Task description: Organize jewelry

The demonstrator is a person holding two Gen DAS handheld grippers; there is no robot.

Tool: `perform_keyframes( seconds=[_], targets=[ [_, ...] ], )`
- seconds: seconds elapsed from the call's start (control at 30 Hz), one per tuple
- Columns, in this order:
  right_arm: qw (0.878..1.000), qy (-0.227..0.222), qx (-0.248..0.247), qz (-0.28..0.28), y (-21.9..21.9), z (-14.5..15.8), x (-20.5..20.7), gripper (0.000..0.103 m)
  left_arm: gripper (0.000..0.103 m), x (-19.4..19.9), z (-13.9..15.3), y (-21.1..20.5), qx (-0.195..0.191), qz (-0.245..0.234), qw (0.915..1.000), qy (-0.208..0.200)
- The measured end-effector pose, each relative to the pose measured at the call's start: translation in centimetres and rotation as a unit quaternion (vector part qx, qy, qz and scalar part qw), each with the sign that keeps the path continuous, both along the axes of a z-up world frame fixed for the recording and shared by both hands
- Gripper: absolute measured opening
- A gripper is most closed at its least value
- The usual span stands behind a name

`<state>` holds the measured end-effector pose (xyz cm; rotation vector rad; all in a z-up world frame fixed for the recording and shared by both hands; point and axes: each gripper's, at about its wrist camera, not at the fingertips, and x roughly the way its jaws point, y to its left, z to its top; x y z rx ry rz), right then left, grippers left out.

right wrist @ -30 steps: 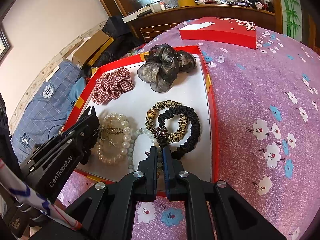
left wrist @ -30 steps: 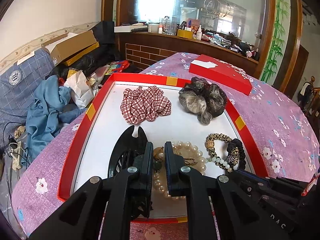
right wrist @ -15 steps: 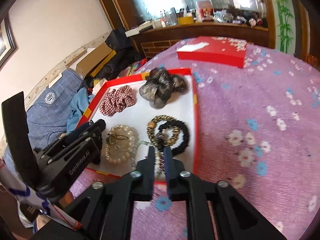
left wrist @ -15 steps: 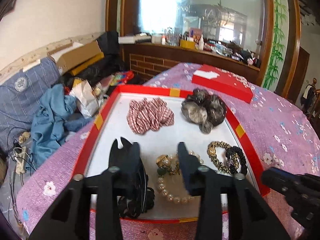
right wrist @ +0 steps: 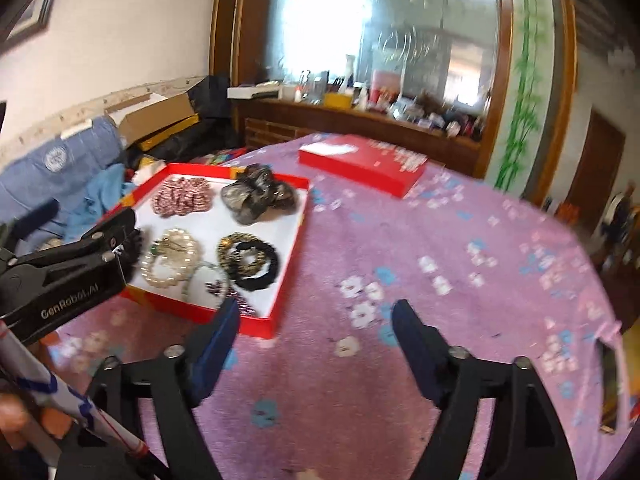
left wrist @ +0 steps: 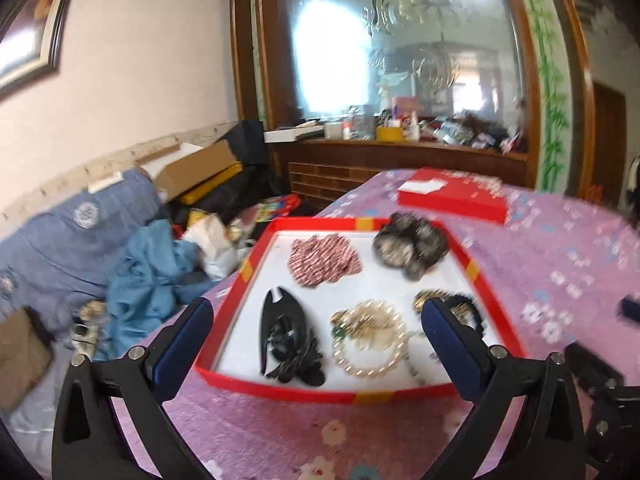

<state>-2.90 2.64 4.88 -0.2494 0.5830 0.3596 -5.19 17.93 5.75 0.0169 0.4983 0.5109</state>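
A red-rimmed white tray (left wrist: 256,264) (right wrist: 294,248) lies on the purple flowered cloth. It holds a plaid scrunchie (left wrist: 324,259) (right wrist: 182,196), a grey scrunchie (left wrist: 410,245) (right wrist: 258,196), a black hair clip (left wrist: 286,330), a pearl bracelet (left wrist: 370,338) (right wrist: 170,258), a leopard and black hair tie (right wrist: 248,260) and a beaded string (right wrist: 218,288). My left gripper (left wrist: 316,340) is open and empty, raised above the tray's near edge. My right gripper (right wrist: 316,324) is open and empty, over the cloth right of the tray.
A red box lid (left wrist: 452,196) (right wrist: 362,162) lies farther back on the cloth. Blue clothes and a cardboard box (left wrist: 196,166) are piled to the left. A wooden shelf with bottles (right wrist: 360,100) and a mirror stand behind. A phone (right wrist: 610,384) lies at the right edge.
Both grippers have opened wide and pulled up and back from the tray. The pearl bracelet and beaded string now lie free in the tray.
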Motion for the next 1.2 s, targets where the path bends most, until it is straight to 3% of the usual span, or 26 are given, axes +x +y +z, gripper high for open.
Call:
perform_keyframes(
  seconds=[0.1,0.3,0.47,1.2],
  targets=[
    [1.000,-0.008,-0.018,0.009,0.5,-0.2,-0.5,0.090,0.103,0.6,-0.4,0.3,0.008,0.044,0.9988,0.020],
    [1.000,0.001,-0.020,0.009,0.6,-0.3,-0.4,0.091,0.103,0.6,-0.4,1.2,-0.013,0.049,0.9986,0.014],
    [1.000,0.004,-0.021,0.004,0.7,-0.4,-0.5,0.091,0.103,0.2,-0.2,0.8,0.012,0.072,0.9972,0.016],
    [1.000,0.004,-0.026,0.001,0.9,-0.6,-0.3,0.092,0.103,0.1,-0.6,0.6,0.024,0.083,0.9959,0.027]
  ],
)
